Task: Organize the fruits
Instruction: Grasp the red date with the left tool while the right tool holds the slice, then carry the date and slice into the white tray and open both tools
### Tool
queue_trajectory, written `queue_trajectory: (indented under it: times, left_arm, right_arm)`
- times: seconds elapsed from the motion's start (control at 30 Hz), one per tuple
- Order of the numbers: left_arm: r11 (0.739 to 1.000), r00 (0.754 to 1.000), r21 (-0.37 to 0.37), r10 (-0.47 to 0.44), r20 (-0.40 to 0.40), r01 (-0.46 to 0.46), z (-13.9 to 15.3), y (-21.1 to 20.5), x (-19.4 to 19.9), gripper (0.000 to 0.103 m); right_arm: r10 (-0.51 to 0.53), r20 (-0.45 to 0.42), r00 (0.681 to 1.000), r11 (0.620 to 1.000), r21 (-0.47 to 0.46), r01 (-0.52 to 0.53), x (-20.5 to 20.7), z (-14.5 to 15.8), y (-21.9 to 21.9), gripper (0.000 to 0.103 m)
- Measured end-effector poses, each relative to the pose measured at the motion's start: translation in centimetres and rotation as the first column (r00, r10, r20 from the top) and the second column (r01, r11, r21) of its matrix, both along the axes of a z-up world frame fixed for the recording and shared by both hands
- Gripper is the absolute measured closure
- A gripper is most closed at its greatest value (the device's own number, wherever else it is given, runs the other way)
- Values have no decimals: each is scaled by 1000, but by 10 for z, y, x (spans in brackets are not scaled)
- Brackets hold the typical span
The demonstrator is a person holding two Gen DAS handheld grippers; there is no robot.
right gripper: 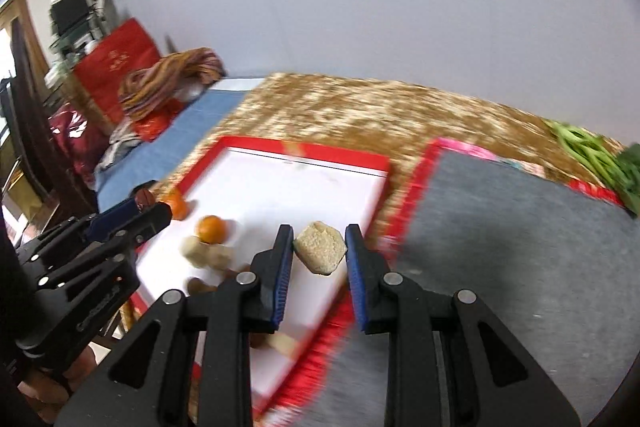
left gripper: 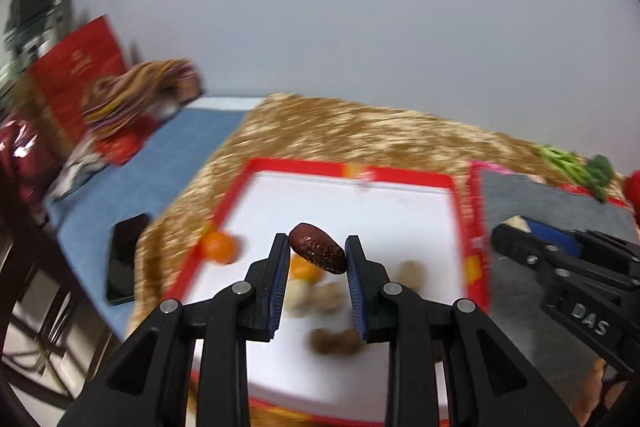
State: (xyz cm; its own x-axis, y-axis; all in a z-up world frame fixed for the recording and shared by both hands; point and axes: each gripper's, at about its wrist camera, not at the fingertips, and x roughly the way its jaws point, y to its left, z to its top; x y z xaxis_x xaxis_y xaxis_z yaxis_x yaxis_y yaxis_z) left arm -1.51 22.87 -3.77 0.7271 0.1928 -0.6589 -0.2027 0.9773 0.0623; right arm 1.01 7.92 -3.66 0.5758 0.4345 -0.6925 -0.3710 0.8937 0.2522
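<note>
Two hand-held grippers show here, and each one carries a piece of food. In the left wrist view, the left hand-held gripper [left gripper: 318, 249] is clamped on a dark red date [left gripper: 317, 253], which sits tilted between the blue pads near the fingertips, lifted above the red-edged white tray [left gripper: 400, 211]. Below it on the white surface lie a small orange [left gripper: 218, 247] near the left rim, a second orange [left gripper: 302, 269] partly hidden behind the left finger, and some pale and brown pieces that are too blurred to name. The tray rests on a worktop covered with a gold and white patterned cloth [left gripper: 360, 131]. To the right of the tray is a grey mat [left gripper: 540, 199], and the right hand-held gripper [left gripper: 516, 231] reaches in over it with something pale at its tip. A dark phone [left gripper: 126, 263] lies on a blue surface to the left. In the right wrist view, the right hand-held gripper [right gripper: 319, 247] grips a pale, rough, angular lump [right gripper: 320, 247] between its pads, above the right edge of the tray [right gripper: 304, 151], close to the grey mat [right gripper: 520, 227]. The left hand-held gripper [right gripper: 144, 211] appears at the left, over the tray's left rim, holding the date [right gripper: 143, 198]. Green vegetables [right gripper: 592, 151] lie at the far right.
</note>
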Motion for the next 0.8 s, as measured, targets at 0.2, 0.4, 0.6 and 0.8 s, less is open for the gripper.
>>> queue_trajectory:
  times: [0.2,0.4,0.6,0.8]
  left_arm:
    - [998,998,-19,56,-17,-56,-4,24,4,76]
    - [1000,1000,-6,30,-2,-30,-2,18,6,76]
    - [999,999,5,34,-17,-34,-5,18,5,76]
    - [999,999,9,31,-27,-31,-7,19,7,76]
  right_arm:
    - [82,10,997,996,-31,-82,-9,-8,39,75]
    - [96,11,995,995,-40,-96,-10,-11,46,75]
    - [102,-17,995,994,-45,-103,-4,-17,47,75]
    - [110,-43,993,991,-71,-113,-3,-30,53,75]
